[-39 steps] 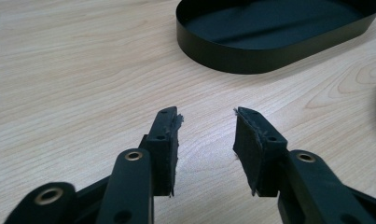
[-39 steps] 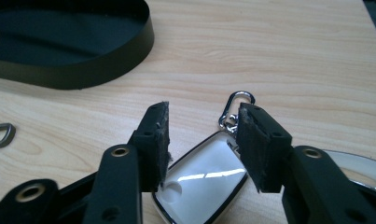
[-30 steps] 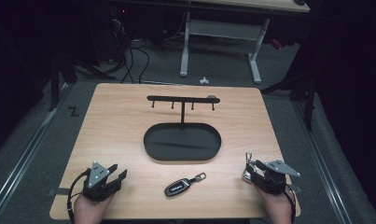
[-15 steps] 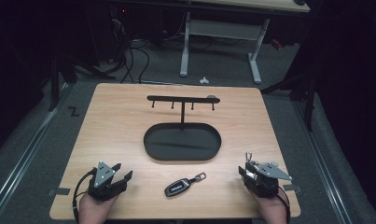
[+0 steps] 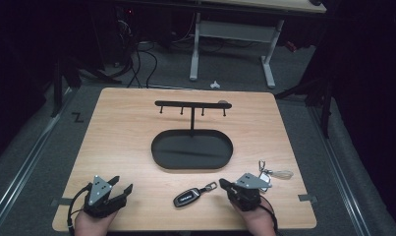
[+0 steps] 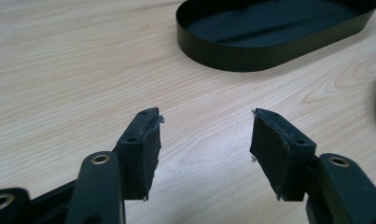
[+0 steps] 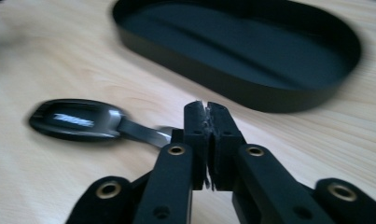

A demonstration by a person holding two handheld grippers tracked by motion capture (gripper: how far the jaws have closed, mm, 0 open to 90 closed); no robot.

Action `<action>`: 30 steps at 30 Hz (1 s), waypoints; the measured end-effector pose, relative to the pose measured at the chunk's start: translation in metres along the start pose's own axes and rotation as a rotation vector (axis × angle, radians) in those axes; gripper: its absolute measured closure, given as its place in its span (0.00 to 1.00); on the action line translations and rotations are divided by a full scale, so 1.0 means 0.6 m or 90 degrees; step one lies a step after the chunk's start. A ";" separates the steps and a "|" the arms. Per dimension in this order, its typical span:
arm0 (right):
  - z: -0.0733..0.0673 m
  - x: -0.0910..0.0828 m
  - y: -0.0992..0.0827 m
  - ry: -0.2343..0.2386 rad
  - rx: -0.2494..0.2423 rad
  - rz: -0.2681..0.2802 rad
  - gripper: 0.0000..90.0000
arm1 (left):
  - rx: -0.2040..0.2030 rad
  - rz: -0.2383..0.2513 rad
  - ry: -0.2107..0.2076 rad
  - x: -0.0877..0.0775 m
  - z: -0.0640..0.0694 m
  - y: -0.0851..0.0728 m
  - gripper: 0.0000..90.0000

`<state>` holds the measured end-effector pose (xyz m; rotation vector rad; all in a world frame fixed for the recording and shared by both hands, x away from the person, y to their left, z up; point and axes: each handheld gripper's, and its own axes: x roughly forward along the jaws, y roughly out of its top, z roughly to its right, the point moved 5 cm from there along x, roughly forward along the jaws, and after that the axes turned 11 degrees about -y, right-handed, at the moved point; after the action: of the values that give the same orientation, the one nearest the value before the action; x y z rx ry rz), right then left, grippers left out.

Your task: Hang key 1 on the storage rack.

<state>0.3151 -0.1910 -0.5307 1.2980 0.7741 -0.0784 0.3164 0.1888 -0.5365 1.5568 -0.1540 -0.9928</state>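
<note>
Right tongs [image 7: 207, 109]: jaws pressed together, nothing visibly between the pads. The tips sit low over the worktop [image 5: 122, 137], just beside the metal loop end of the car key fob [image 5: 185, 197]; from the right gripper view I cannot tell whether they touch the loop. In the high view the right tongs [image 5: 224, 184] lie right of the fob, at the near edge.

Left tongs [image 6: 204, 140]: jaws spread wide, holding nothing, bare wood between the pads. In the high view the left tongs [image 5: 122, 185] rest near the near-left corner, well apart from the fob.

Judgement: the step in hand is the approach to the fob, not yet a grasp. The next move calls for parting the right jaws, then closing on the loop or the narrow neck. The body lies flat on the wood and offers little to pinch.

Materials:
- Fob: glossy black plastic, rounded oblong, pale lettering on top, metal tab and loop at its right end.
- Tray [image 5: 191, 150]: matte black, oval, low upright wall, empty; just beyond the fob.
- Hook rack [image 5: 192, 104]: thin black bar with small pegs on a stem rising from the tray's far side.
- Key ring [image 5: 274, 173]: silvery, lying right of the right tongs.
- Worktop: pale wood grain, smooth.
</note>
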 end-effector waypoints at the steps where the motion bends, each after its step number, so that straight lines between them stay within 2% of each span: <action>1: -0.027 0.013 0.004 0.023 -0.023 -0.007 1.00 | -0.002 0.002 0.007 -0.008 -0.002 -0.004 0.47; 10: -0.095 0.043 0.011 0.091 -0.082 -0.025 1.00 | -0.010 -0.010 0.032 -0.033 -0.010 -0.024 0.46; 16: -0.128 0.055 0.007 0.119 -0.111 -0.041 1.00 | -0.015 -0.010 0.037 -0.039 -0.011 -0.028 0.46; 18: -0.132 0.057 0.003 0.119 -0.129 -0.043 1.00 | -0.015 -0.009 0.036 -0.037 -0.010 -0.028 0.46; 25: -0.123 0.047 -0.005 0.112 -0.125 -0.045 1.00 | -0.002 -0.009 0.019 -0.021 -0.002 -0.016 0.46; 30: -0.114 0.036 -0.013 0.100 -0.135 -0.048 1.00 | 0.008 -0.009 0.006 -0.005 0.004 -0.007 0.46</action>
<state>0.2960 -0.1253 -0.5532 1.0819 0.9393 0.0448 0.3115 0.1899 -0.5385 1.5760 -0.1429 -0.9967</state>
